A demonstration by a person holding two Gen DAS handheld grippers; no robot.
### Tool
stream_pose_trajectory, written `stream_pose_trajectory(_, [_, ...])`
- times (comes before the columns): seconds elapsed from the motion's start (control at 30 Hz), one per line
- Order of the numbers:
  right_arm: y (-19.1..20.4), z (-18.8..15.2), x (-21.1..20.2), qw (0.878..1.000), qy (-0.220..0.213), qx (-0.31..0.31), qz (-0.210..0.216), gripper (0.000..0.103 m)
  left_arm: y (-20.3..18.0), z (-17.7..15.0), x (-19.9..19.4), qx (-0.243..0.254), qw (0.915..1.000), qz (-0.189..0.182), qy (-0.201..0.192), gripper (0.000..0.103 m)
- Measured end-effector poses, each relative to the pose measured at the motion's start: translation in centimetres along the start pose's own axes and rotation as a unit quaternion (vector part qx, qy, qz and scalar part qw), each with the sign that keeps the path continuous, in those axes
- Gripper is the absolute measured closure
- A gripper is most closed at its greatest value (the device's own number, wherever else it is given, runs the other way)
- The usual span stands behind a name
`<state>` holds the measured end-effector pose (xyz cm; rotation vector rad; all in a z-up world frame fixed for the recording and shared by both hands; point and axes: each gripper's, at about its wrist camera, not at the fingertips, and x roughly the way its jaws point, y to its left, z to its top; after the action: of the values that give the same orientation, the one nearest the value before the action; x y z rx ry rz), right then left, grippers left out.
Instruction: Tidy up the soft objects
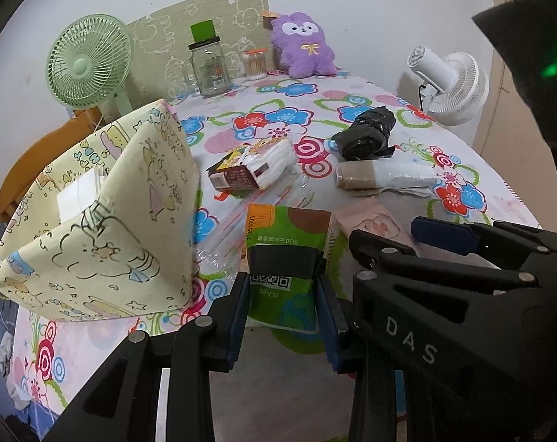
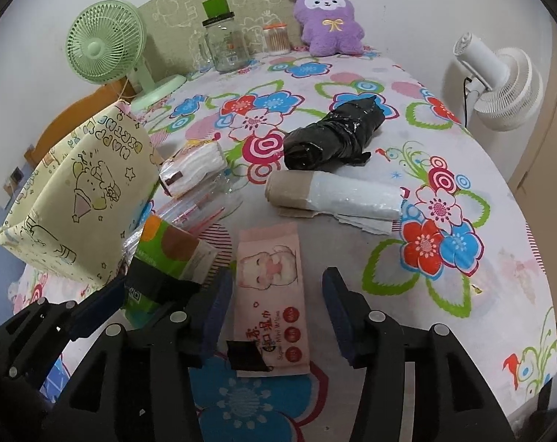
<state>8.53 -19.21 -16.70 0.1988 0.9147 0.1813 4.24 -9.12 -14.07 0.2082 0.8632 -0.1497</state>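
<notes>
A green tissue pack (image 1: 287, 258) is held upright off the flowered cloth beside a yellow fabric bin (image 1: 105, 217). A pink wipes pack (image 2: 274, 294) lies flat. A black bag roll (image 2: 333, 134), white bag roll (image 2: 337, 195) and napkin pack (image 2: 193, 171) lie behind.

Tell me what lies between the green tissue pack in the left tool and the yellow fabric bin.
Nothing visible blocks it. The green tissue pack, clamped in the left tool, sits right beside the yellow fabric bin, whose open top is unobstructed; only clear plastic bags lie flat below.
</notes>
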Motion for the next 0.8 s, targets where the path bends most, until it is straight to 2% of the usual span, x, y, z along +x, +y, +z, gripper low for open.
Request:
stream_pose_trajectory(0.33, [1.0, -0.1, 0.5, 0.999, 0.001, -0.019, -0.032, 0.051, 0.4, -0.3, 0.2, -0.005, 1.0, -0.006, -0.002, 0.067])
stream_pose_trajectory(0.4, [1.2, -0.1, 0.5, 0.999, 0.002, -0.024, -0.048, 0.062, 0.3, -0.4, 0.2, -0.002, 1.0, -0.004, -0.003, 0.068])
stream_pose_trajectory(0.43, [1.4, -0.1, 0.6, 0.998, 0.002, -0.029, -0.053, 0.062, 0.3, -0.3, 0.2, -0.002, 1.0, -0.004, -0.003, 0.068])
stream_pose_trajectory(0.8, [0.1, 0.4, -0.9, 0.999, -0.01, -0.008, -0.041, 0.066, -0.3, 1.0, -1.0, -0.005, 0.9996, -0.021, -0.019, 0.069])
